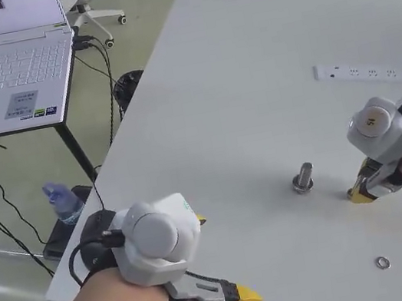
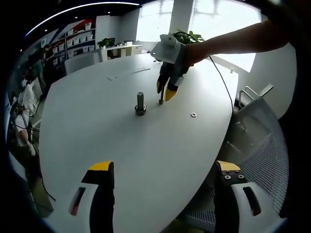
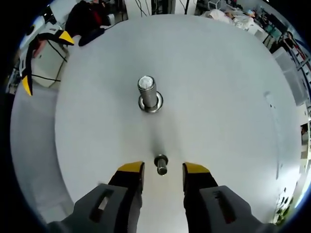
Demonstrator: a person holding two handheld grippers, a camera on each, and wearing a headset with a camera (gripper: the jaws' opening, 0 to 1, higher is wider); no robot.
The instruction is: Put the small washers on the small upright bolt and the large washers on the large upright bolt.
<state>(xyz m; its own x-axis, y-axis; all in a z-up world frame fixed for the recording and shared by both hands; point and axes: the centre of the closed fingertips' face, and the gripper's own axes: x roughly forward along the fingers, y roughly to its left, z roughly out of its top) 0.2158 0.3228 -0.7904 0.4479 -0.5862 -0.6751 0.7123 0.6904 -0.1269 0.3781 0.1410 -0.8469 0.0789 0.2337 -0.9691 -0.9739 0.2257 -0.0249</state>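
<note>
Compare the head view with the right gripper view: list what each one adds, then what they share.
The head view adds the laptop, a bottle down on the floor and a loose washer lying on the table. The right gripper view adds the small bolt, upright between the open fingers of the right gripper, touching neither. Both share the large bolt standing on the white table.

One desk (image 1: 249,72) carries two upright bolts, one large bolt (image 1: 303,178) and one small bolt (image 3: 161,165), one loose washer (image 1: 382,263) and one power strip (image 1: 374,73), with two claws, the left claw (image 2: 164,167) and the right claw (image 3: 163,168), and one laptop (image 1: 3,68).
</note>
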